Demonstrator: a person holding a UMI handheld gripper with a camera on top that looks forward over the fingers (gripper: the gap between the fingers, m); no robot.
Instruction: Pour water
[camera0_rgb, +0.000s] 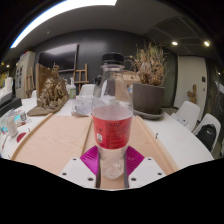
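Upright, bottle (112, 112) (red label) between the fingers, gripper (111, 160) clenched on it, wooden table (50, 140)

Stood square between the fingers (84, 170) at twelve o'clock: a bottle (112, 118), blocking the way straight ahead. Left bare tabletop (50, 140) open at ten o'clock. Crowded the far end: a planter (150, 95) at one o'clock, dried plants (52, 92) at eleven.

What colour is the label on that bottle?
Red, wrapped round the middle of the clear bottle that stands between the gripper fingers; the gripper view shows it.
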